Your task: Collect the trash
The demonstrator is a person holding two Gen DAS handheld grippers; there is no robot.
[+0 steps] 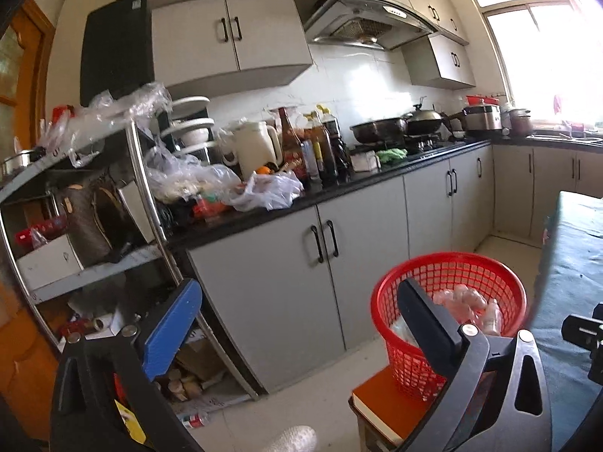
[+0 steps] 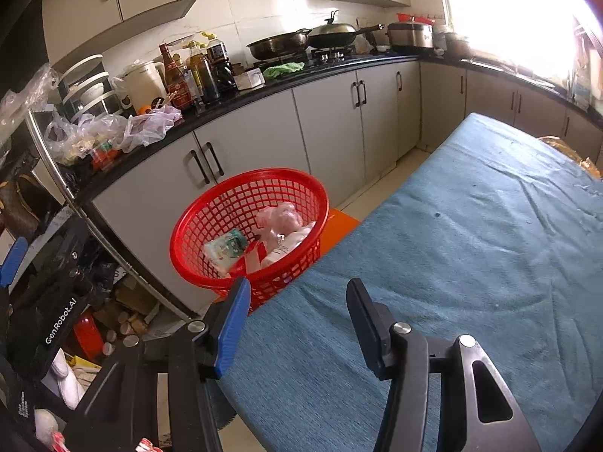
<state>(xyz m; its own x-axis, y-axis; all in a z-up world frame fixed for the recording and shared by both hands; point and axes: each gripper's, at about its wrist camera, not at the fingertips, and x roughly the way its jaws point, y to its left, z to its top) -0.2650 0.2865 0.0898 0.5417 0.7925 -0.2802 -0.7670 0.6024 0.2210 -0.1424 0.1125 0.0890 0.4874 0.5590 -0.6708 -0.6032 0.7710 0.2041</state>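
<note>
A red mesh basket [image 1: 490, 267] [image 2: 196, 222] stands on an orange stool [image 1: 380, 403] beside the table. It holds crumpled plastic wrap [image 2: 280, 218], a white bottle [image 2: 282, 250] and a green-and-white packet [image 2: 226, 248]. My left gripper [image 1: 297, 324] is open and empty, held above the floor to the left of the basket. My right gripper [image 2: 297, 297] is open and empty, over the near edge of the blue-covered table [image 2: 471, 245], just right of the basket.
A black counter [image 1: 377, 182] with grey cabinets carries plastic bags [image 1: 267, 188], bottles, a kettle and pans. A metal shelf rack [image 1: 147, 188] full of clutter stands at the left. A can [image 1: 194, 422] lies on the floor by the rack.
</note>
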